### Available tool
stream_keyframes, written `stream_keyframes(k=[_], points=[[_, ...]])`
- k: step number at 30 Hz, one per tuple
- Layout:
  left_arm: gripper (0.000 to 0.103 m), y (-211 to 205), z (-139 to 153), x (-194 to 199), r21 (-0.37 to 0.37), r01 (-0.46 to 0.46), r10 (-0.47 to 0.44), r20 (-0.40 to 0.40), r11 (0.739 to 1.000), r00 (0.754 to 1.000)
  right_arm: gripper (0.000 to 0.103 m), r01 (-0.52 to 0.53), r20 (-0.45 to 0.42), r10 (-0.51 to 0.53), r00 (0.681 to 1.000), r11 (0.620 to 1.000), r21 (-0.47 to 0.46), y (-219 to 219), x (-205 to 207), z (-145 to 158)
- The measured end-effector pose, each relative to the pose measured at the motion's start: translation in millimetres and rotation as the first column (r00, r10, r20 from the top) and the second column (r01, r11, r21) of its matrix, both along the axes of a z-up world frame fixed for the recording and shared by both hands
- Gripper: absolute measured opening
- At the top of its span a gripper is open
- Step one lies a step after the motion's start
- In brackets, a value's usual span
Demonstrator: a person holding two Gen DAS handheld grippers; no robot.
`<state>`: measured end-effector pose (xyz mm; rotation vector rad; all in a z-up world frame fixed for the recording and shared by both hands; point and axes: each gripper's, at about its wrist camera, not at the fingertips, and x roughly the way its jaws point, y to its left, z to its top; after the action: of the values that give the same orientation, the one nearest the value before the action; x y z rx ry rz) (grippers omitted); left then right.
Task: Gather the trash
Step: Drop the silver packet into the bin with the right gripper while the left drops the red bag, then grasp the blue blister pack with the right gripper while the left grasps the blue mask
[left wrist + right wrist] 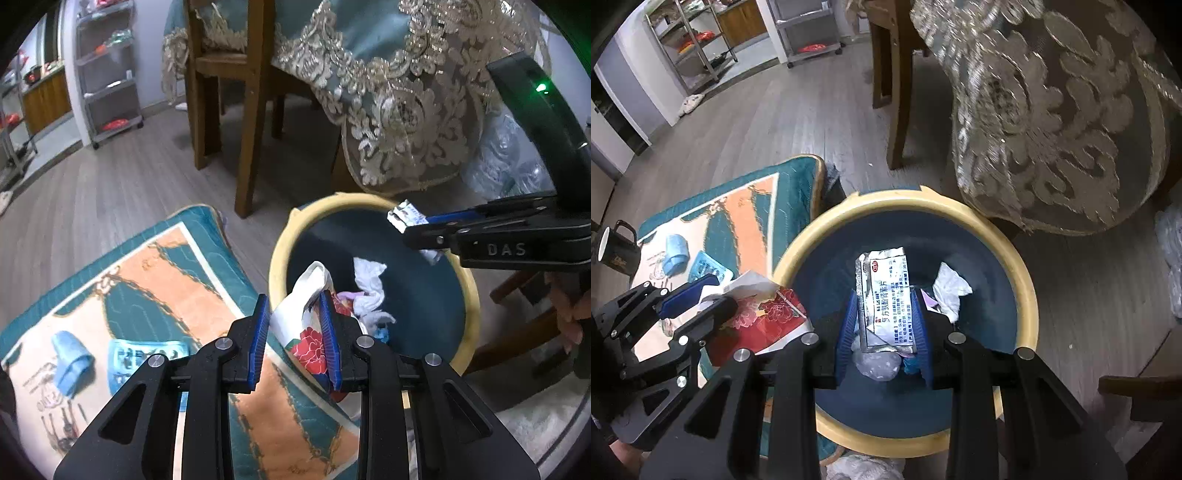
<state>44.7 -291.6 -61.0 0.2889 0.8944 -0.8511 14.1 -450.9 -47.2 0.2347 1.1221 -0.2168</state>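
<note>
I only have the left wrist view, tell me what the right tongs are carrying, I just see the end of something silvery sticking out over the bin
Observer: The right tongs grip a flat foil medicine sachet with printed text, held over the bin's opening.
Operator: Is there anything under it in the bin that I can't see?
Observer: Yes, a clear crumpled plastic wad lies straight below the sachet, next to the white tissue.
Operator: Anything on the mat beyond the two blue items?
Observer: A dark mug with a white inside stands at the mat's far left edge.
</note>
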Motion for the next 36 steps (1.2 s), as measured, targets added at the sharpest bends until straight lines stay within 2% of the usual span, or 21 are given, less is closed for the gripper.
stream_keyframes(k=[4,6,7,8,13,14,15,16,20,23,31,36], points=[[0.032,-2.6,-1.6,2.2,-0.031,0.001,-0.002,-0.029,1.000,1.000,0.029,0.011,-0.012,-0.011,1.000,1.000,-0.001,-5.4,-1.3,-4.1],[0.050,-3.8,-1.4,1.5,-0.040,0.008,-0.010,-0.038,0.999,0.999,0.030,0.016,-0.014,-0.016,1.000,1.000,-0.012,-7.3,-1.9,-5.0],[0.065,-3.4,-1.0,1.0,-0.044,0.009,-0.010,-0.037,0.999,0.999,0.030,0.014,-0.015,-0.014,1.000,1.000,-0.016,-7.6,-1.4,-5.3],[0.068,-2.0,-0.2,0.4,-0.051,0.008,-0.010,-0.033,0.999,0.999,0.030,0.013,-0.020,-0.014,1.000,1.000,-0.026,-7.6,-1.1,-6.0],[0.069,9.9,5.3,0.5,-0.040,-0.003,0.003,0.000,0.999,1.000,0.032,0.012,-0.022,-0.013,1.000,0.999,-0.032,-6.1,1.8,-6.1],[0.069,14.6,7.7,1.1,-0.037,-0.008,0.009,0.007,0.999,1.000,0.037,0.011,-0.021,-0.011,1.000,0.999,-0.035,-5.1,2.5,-5.4],[0.069,18.7,10.1,2.3,-0.032,-0.013,0.013,0.017,0.999,1.000,0.047,0.011,-0.019,-0.012,1.000,0.999,-0.037,-5.0,3.5,-5.3],[0.069,23.6,12.3,2.9,-0.029,-0.017,0.018,0.025,0.999,1.000,0.050,0.014,-0.014,-0.014,1.000,0.999,-0.040,-4.4,4.3,-4.6],[0.070,48.6,22.1,9.7,-0.020,-0.057,0.058,0.039,0.998,0.998,0.055,0.022,-0.003,-0.022,1.000,0.999,-0.044,-0.1,8.8,-0.5],[0.070,71.7,30.9,15.4,-0.001,-0.095,0.095,0.036,0.995,0.995,0.058,0.024,0.028,-0.024,0.999,1.000,-0.010,8.6,14.9,7.2],[0.075,136.2,72.1,28.6,0.057,-0.136,0.129,0.110,0.989,0.985,0.061,-0.105,0.114,0.110,0.987,0.993,-0.052,78.5,37.8,35.7],[0.077,184.8,87.2,41.4,0.083,-0.207,0.194,0.143,0.975,0.970,0.061,-0.160,0.156,0.173,0.973,0.983,-0.088,119.6,48.3,46.9]])
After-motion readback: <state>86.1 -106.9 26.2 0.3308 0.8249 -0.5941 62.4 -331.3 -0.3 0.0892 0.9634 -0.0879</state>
